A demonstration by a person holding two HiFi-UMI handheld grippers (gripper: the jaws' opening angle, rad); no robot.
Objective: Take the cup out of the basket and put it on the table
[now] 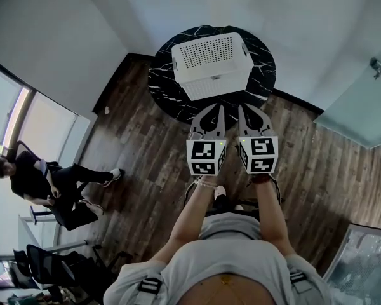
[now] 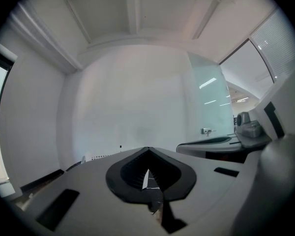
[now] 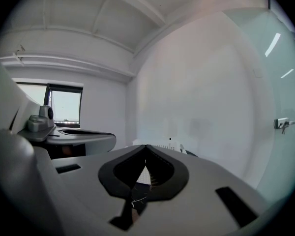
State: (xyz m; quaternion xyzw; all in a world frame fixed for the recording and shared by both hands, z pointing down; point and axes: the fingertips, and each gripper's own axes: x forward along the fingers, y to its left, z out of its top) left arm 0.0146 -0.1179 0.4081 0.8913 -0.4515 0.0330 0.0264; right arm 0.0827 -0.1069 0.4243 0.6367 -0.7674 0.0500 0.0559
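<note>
Basket (image 1: 211,65) atop blk table (image 1: 167,86); person (image 1: 33,178) nearby

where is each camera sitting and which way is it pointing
Head view: on the person's head, looking steeply down at the white basket on the black table; forearms, torso, left gripper and right gripper show.
Left gripper view: on the left gripper, along its shut jaws toward a white wall; right gripper at right edge.
Right gripper view: on the right gripper, along its shut jaws toward the wall; left gripper at left edge.
Shared: all three show the basket.
</note>
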